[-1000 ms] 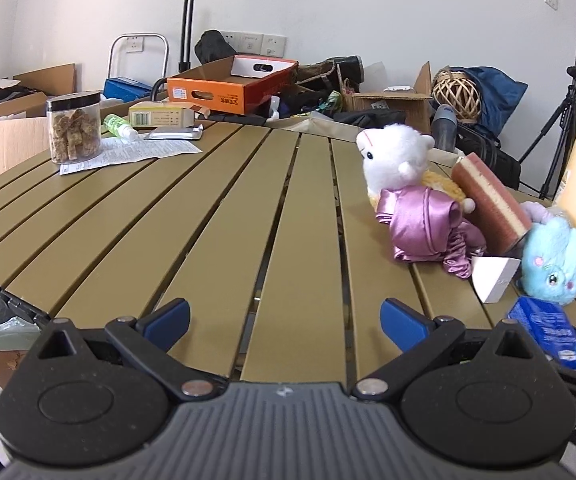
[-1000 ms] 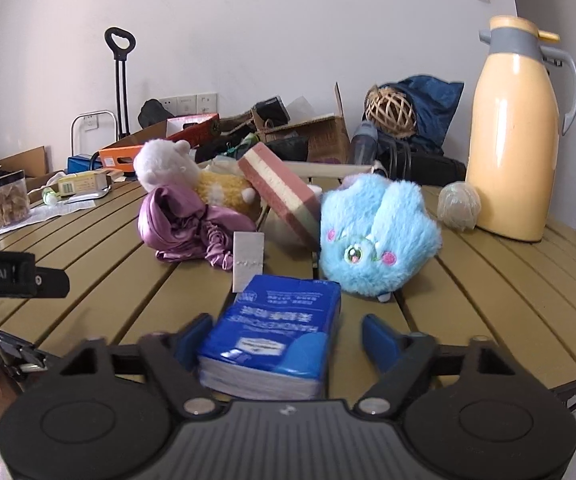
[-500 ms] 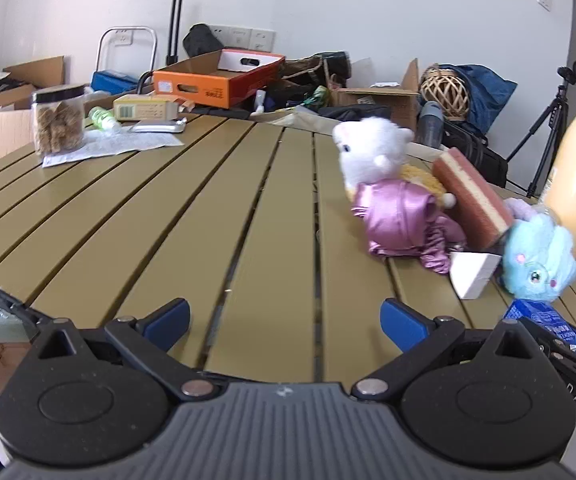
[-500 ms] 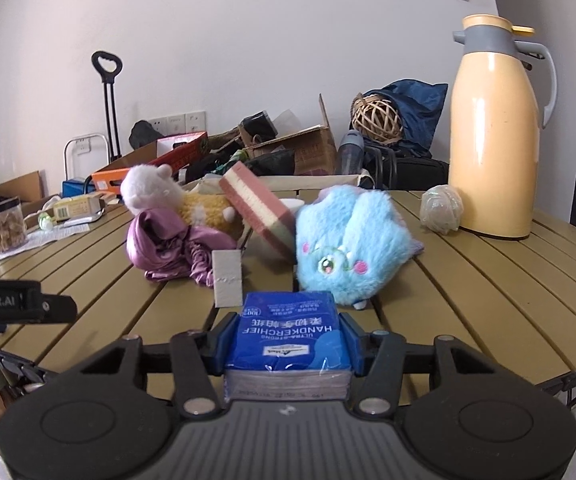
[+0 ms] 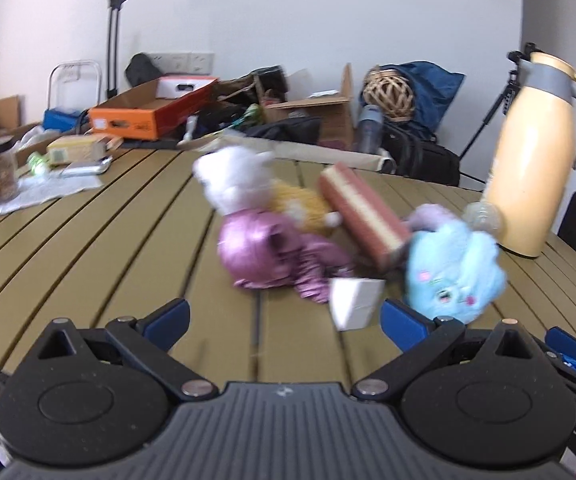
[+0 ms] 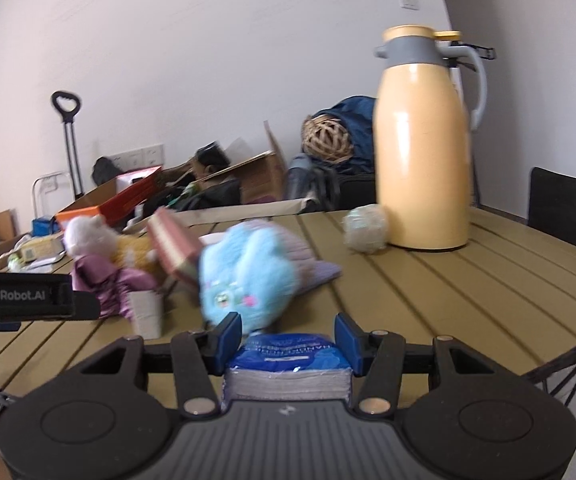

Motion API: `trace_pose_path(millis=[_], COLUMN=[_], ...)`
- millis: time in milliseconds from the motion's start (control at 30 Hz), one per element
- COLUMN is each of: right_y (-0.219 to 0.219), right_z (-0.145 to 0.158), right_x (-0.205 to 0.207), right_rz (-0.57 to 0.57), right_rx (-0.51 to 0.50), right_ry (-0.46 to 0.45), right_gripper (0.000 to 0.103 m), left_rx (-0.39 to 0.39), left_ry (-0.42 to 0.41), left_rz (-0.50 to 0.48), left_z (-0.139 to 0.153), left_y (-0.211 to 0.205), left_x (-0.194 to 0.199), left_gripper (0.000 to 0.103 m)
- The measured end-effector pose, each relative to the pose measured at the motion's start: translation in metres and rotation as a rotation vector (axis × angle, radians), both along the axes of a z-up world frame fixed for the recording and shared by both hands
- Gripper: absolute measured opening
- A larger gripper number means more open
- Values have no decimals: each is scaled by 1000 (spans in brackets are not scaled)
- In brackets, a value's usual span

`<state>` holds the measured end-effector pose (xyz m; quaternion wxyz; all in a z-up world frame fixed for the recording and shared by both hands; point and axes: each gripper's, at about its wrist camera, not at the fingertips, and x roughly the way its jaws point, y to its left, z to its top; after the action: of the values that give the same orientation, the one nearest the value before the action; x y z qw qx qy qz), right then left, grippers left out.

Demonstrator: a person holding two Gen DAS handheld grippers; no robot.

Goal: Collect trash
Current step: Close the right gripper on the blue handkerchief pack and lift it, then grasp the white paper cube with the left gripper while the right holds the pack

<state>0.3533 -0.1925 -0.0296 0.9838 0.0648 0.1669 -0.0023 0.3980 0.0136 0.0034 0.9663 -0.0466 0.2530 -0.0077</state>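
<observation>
The right gripper has its two blue pads pressed on the sides of a blue tissue pack, which sits deep between the fingers, close to the gripper body, and seems to be lifted just clear of the slatted table. To do this carrying step well, I think the grip should keep firm and the pack level, because it is soft and its plastic wrap can slip; the hand should travel low and slowly toward the place for trash. The left gripper is wide open and holds nothing; the table planks show between its fingers, and a small white box stands near its right finger, so it may be the next thing to take. Behind the box lie a pink satin cloth, a white plush toy, a pink and cream sponge block and a blue plush toy, and further right a yellow thermos jug with a crumpled clear ball just beside it. No trash bin is visible in either view, so I cannot tell where the pack must go. Both pictures are blurred in the middle, the print on the pack is not readable, and its underside is hidden by the gripper body.
</observation>
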Motion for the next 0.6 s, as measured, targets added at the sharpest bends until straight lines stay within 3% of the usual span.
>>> trace_pose_path(millis=[200,467,533,600], right_y=[-28,-29,-27,-26], right_z=[-3,-10,-11,-12], right_x=[-1,2,1,2], right_rz=[-27,-4,-2,-2], right_rx=[23,12,5,1], right_ry=[3,37,40,44], right_gripper=[50,50,50,49], left_rx=[9,48,60,62], left_ry=[25,39,34,39], left_rz=[-13,22,30,33], left_z=[-5,-11,-13,-15], left_y=[-27,-41,-42,-42], left_x=[18,35,37,41], left_gripper=[103,103,99,90])
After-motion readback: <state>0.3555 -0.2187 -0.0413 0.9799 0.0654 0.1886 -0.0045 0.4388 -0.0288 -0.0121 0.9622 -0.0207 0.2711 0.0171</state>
